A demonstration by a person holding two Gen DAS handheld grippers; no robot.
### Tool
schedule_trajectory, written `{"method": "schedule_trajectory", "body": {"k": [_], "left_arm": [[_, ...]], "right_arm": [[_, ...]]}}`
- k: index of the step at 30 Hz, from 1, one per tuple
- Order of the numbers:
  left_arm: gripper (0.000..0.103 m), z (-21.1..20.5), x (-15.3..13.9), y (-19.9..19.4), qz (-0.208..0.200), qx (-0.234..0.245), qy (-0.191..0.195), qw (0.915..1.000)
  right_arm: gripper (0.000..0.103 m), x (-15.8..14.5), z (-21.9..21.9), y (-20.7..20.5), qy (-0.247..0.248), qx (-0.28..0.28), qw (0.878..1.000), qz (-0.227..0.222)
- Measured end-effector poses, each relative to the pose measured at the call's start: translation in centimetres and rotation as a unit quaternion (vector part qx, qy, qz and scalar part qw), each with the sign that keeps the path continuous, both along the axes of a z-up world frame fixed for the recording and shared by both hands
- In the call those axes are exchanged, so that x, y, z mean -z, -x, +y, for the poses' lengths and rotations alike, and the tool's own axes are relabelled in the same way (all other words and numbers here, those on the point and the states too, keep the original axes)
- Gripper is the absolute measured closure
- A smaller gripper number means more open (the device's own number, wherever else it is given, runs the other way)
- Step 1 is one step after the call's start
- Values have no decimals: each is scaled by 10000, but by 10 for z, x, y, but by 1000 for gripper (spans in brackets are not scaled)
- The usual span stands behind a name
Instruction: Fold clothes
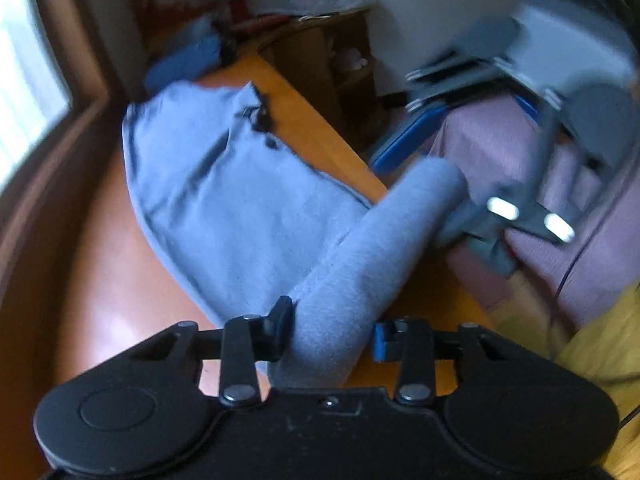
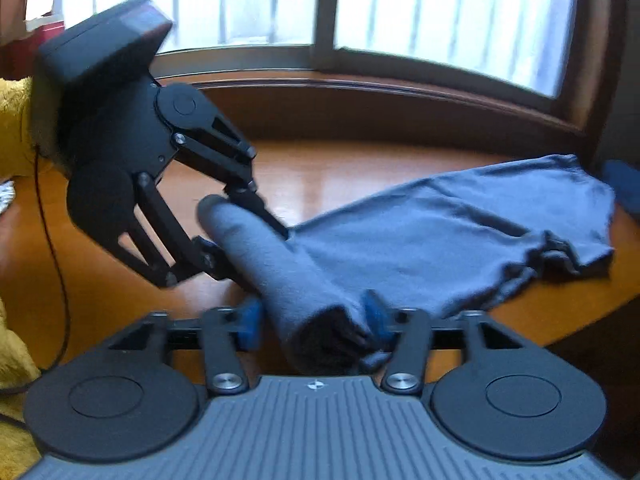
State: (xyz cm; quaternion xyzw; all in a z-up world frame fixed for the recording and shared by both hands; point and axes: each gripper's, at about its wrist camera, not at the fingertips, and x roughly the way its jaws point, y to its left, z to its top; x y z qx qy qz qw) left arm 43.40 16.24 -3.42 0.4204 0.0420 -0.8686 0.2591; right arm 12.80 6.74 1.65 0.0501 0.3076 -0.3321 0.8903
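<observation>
With both the left gripper [image 1: 330, 330] and the right gripper [image 2: 312, 320] clamped on the rolled hem of the blue-grey T-shirt [image 2: 460, 224], keep the hem taut and level while carrying it over the wooden counter [image 2: 340, 172] toward the collar.

I had my left gripper [image 1: 330, 334] clamped on one end of the roll, fingers angled down, and my right gripper [image 2: 314, 320] pinching the other end, both raised.
</observation>
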Motion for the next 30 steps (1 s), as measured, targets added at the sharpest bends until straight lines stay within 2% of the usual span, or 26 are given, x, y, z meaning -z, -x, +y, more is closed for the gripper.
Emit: {"method": "schedule_trajectory", "body": {"k": [1, 3, 7, 9, 11, 13, 16, 18, 21, 25, 27, 28, 30], "left_arm": [[68, -6, 0, -3, 113, -105, -187, 9997], [68, -16, -2, -6, 233, -241, -436, 9985], [66, -17, -6, -1, 153, -256, -446, 9986], [65, -22, -9, 2, 129, -362, -489, 9981], [63, -25, -16, 2, 151, -548, -534, 9970], [56, -30, -25, -3, 297, -782, -534, 9951], [49, -31, -38, -13, 474, -1045, -324, 9929], [49, -34, -44, -16, 557, -1218, -203, 9908], [49, -40, -51, -18, 754, -1467, -126, 9862], [49, -46, -53, -11, 932, -1517, -24, 9840], [46, -48, -49, -4, 963, -1457, -46, 9846], [43, -52, -43, 1, 853, -1438, -115, 9858], [42, -60, -31, 12, 605, -1421, -256, 9877]], "right_arm": [[21, 2, 5, 4, 200, -18, 9998, 74], [20, 11, 9, 5, 317, -56, 9987, 383], [21, 27, -1, -7, 550, -151, 9970, 526], [28, 32, -13, -14, 659, -142, 9966, 478], [68, 35, -36, -17, -121, -129, 9992, 365], [68, 33, -57, -8, -1004, 122, 9947, -189], [68, 34, -88, 8, -2216, 477, 9689, -993], [68, 37, -110, 20, -2962, 693, 9408, -1496], [70, 42, -127, 29, -3678, 1108, 9036, -1898], [70, 52, -132, 39, -4386, 1765, 8457, -2475], [69, 53, -125, 42, -4521, 1995, 8275, -2665], [69, 51, -122, 43, -4532, 2056, 8242, -2702], [68, 46, -117, 39, -4393, 2068, 8342, -2615]]}}
